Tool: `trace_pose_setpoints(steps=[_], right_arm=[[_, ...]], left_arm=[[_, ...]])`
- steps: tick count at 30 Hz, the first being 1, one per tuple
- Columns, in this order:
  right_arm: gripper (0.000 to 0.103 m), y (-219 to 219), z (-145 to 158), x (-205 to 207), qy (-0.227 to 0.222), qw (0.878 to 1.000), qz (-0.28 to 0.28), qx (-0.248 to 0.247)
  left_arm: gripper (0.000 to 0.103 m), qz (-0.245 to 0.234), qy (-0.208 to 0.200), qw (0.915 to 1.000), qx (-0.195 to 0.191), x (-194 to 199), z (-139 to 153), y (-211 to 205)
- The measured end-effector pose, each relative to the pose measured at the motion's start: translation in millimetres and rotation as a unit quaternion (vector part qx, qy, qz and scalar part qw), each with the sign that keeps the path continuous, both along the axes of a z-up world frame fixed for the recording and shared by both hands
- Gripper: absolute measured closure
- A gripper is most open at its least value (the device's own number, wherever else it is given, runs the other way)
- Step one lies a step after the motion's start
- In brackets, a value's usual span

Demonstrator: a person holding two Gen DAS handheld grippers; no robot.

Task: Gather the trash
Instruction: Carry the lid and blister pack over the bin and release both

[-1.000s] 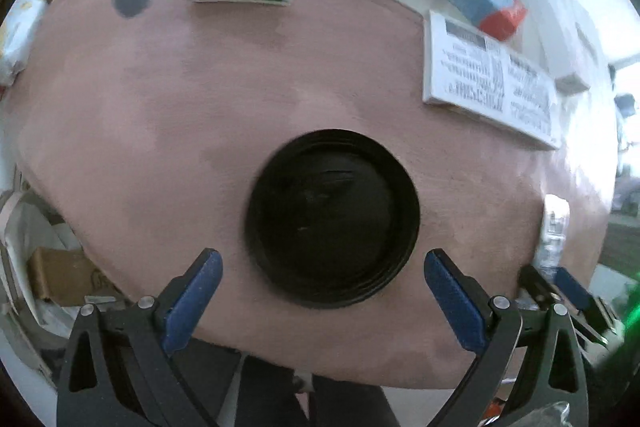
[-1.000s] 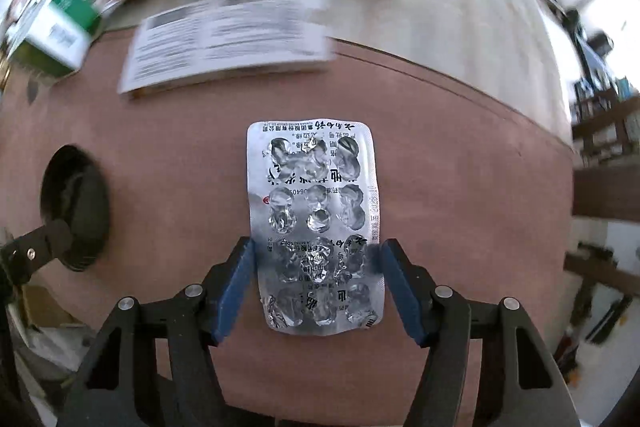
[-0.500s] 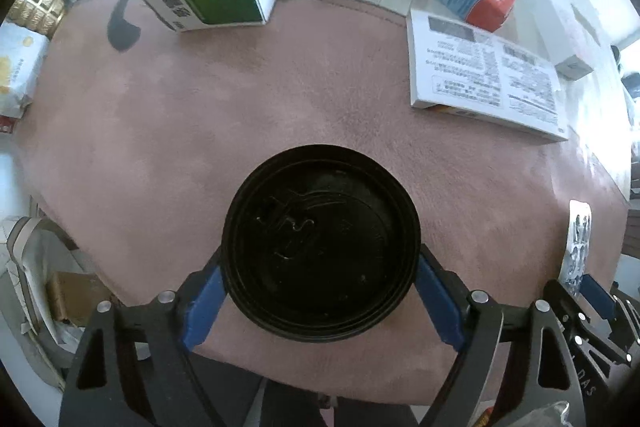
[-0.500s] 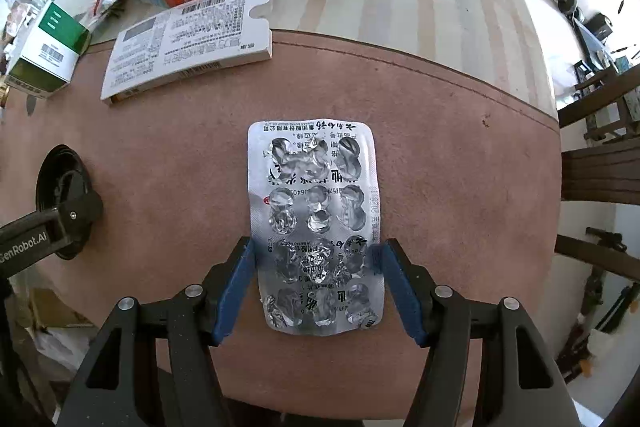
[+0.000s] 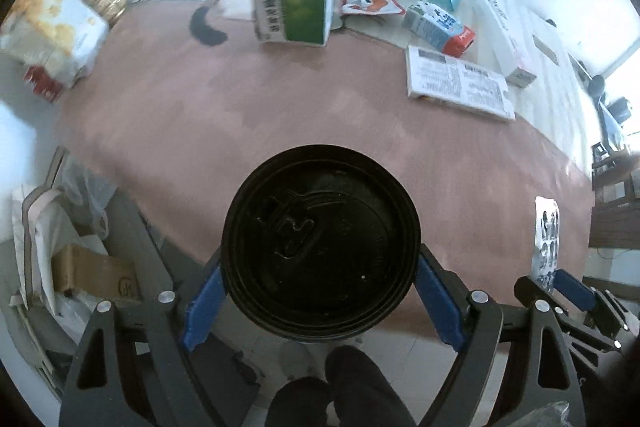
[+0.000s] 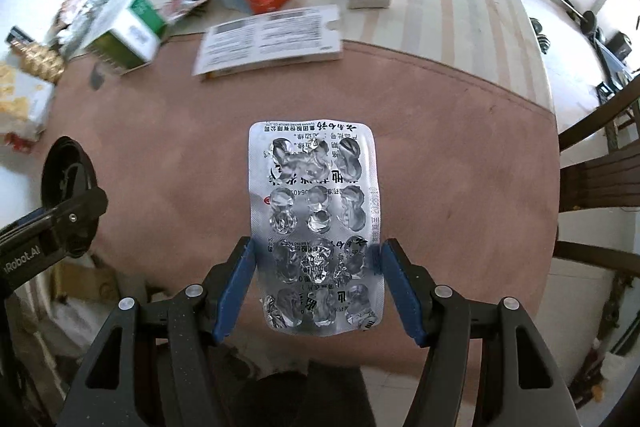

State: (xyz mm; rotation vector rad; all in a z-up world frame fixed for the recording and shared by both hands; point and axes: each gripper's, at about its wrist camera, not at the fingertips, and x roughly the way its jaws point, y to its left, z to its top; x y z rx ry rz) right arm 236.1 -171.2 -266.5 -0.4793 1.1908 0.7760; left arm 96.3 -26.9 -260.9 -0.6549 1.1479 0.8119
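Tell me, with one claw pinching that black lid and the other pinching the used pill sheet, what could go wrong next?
The black lid is held by the left gripper only at its rounded edges, so it might pop out if the squeeze shifts. The blister pack is thin, crumpled foil pinched edge to edge by the right gripper; it could buckle and slip free. Both grippers are over the table's near edge, so anything dropped may land on the floor.

Black round lid [image 5: 320, 245]; silver foil blister pack [image 6: 314, 229] with black print; blue claw pads [image 6: 236, 287]; pinkish-brown mat [image 5: 240, 115]; cream-striped table [image 6: 460, 15].
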Motion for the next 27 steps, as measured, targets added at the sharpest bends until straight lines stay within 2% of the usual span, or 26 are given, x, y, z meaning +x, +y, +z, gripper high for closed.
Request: trace_pose_setpoints(steps=[5, 10, 14, 20, 22, 25, 27], right_arm=[[0.037, -23.5, -0.6, -60.4, 0.012, 1.0, 0.013, 0.012], [0.037, -50.7, -27.9, -116.2, 0.039, 0.999, 0.024, 0.005], [0.037, -72.4, -92.6, -150.2, 0.085, 0.996, 0.018, -0.022], [0.037, -77.8, -210.6, -159.3, 0.133, 0.99, -0.007, -0.051], [0.037, -73.3, -250.2, -155.2, 0.141, 0.988, -0.012, -0.056], [0.037, -62.4, -304.7, -151.1, 0.136, 0.989, -0.006, -0.063], [0.037, -53.8, -338.9, -147.5, 0.135, 0.988, 0.003, -0.069]], left_arm=[[0.017, -0.001, -0.008, 0.9999, -0.008, -49.9, -8.7, -23.9], [0.017, 0.016, 0.0, 0.9989, -0.044, -103.5, -52.3, -38.8], [0.017, 0.023, 0.023, 0.9955, -0.09, -125.1, -119.6, -42.1], [0.017, 0.028, 0.022, 0.9841, -0.174, -125.8, -242.1, -30.9], [0.016, 0.042, 0.014, 0.978, -0.204, -124.4, -285.7, -22.8], [0.014, 0.052, 0.014, 0.9728, -0.225, -123.6, -336.0, -14.8], [0.007, 0.056, 0.023, 0.9708, -0.232, -123.9, -364.8, -11.6]])
